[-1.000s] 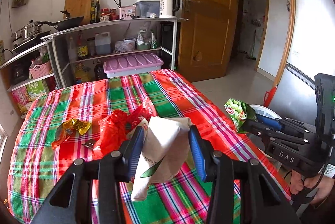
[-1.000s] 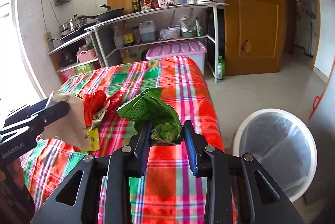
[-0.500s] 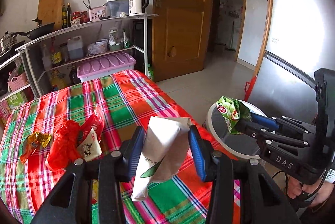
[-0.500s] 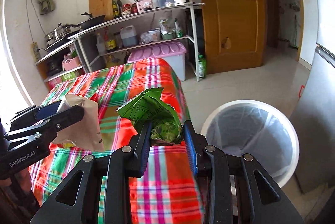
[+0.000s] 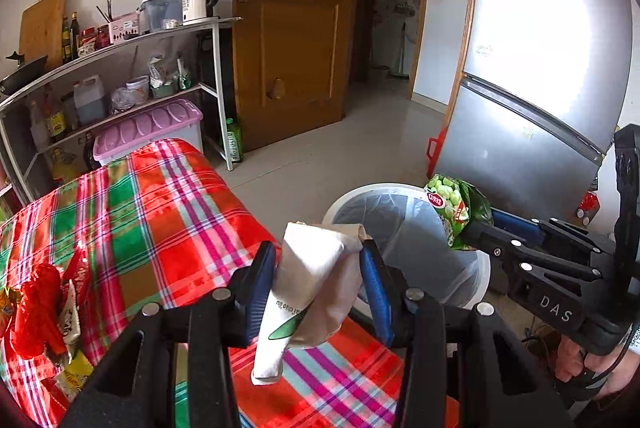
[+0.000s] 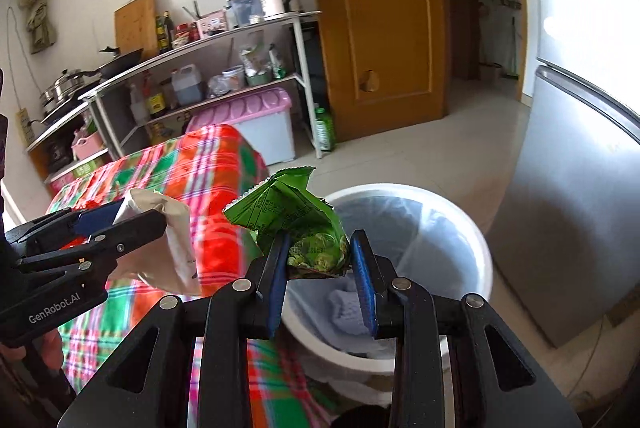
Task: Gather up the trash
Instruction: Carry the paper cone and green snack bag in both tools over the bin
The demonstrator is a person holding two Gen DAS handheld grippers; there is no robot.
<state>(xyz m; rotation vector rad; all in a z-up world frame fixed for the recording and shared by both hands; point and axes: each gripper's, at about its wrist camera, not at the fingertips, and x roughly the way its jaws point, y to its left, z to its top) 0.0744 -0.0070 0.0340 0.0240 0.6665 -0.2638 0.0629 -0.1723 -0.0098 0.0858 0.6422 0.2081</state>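
Observation:
My left gripper (image 5: 318,268) is shut on a crumpled white paper bag (image 5: 308,292) and holds it over the table's right edge, near the bin. My right gripper (image 6: 320,260) is shut on a green snack wrapper (image 6: 296,220), held over the rim of the white bin (image 6: 476,228) lined with a clear bag. In the left wrist view the right gripper (image 5: 476,224) with the green snack wrapper (image 5: 456,203) hangs over the white bin (image 5: 340,199). The right wrist view shows the left gripper (image 6: 132,216) and white paper bag (image 6: 176,248) at the left.
More wrappers, red and yellow (image 5: 44,312), lie on the plaid tablecloth (image 5: 160,211) at the left. A metal shelf rack (image 5: 120,75) and pink-lidded box (image 5: 148,123) stand behind the table. A wooden door (image 5: 296,43) and a grey fridge (image 5: 532,107) flank the floor beyond the bin.
Both grippers have swung right from over the table toward the bin, each keeping its trash. The bin has grown larger and now sits under the green wrapper.

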